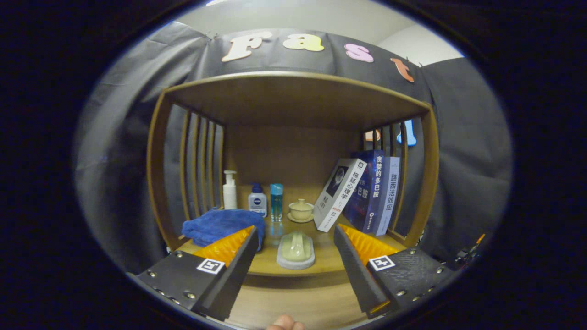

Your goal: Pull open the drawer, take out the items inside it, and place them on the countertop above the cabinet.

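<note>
My gripper [296, 233] is open, its two fingers spread wide and nothing held between them. Just ahead and between the fingers, a pale green lidded dish [296, 250] rests near the front edge of the wooden countertop [325, 261]. A folded blue towel [220, 225] lies on the countertop next to the left finger, partly hidden by it. Below the countertop's front edge there is a lower band of wood [298, 302]; I cannot tell whether it is the drawer.
At the back of the shelf stand a white pump bottle [229, 190], a small white and blue bottle [257, 200], a clear blue bottle [276, 201] and a lidded teacup [301, 210]. Books [367, 192] lean at right. Slatted side walls and a top board enclose the shelf. A person's fingertip [285, 323] shows below.
</note>
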A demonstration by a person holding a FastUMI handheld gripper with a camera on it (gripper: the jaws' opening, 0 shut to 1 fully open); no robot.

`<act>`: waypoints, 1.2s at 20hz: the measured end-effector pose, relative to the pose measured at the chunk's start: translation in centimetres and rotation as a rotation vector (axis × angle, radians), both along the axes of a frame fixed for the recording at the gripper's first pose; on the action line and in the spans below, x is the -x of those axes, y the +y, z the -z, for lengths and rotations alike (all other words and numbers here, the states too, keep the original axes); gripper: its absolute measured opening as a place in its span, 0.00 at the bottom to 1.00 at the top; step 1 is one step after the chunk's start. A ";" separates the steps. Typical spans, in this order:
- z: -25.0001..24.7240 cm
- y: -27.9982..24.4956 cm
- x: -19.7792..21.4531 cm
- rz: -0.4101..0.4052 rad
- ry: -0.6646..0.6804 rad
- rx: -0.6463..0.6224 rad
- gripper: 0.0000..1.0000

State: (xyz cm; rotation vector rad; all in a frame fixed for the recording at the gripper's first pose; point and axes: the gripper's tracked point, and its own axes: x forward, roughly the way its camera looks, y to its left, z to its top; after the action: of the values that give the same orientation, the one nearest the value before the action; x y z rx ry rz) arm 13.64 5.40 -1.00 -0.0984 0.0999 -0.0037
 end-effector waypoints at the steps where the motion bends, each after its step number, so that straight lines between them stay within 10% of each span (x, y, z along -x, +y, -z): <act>1: 0.2 -0.1 1.4 -0.001 -0.002 -0.004 0.98; 12: 7.2 -2.3 12.4 0.004 0.057 -0.020 0.98; 24: 14.7 -2.3 13.7 -0.009 0.136 -0.112 0.99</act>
State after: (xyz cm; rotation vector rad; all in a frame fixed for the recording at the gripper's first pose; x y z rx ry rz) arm -0.06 3.09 -15.66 0.0134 0.2352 0.0178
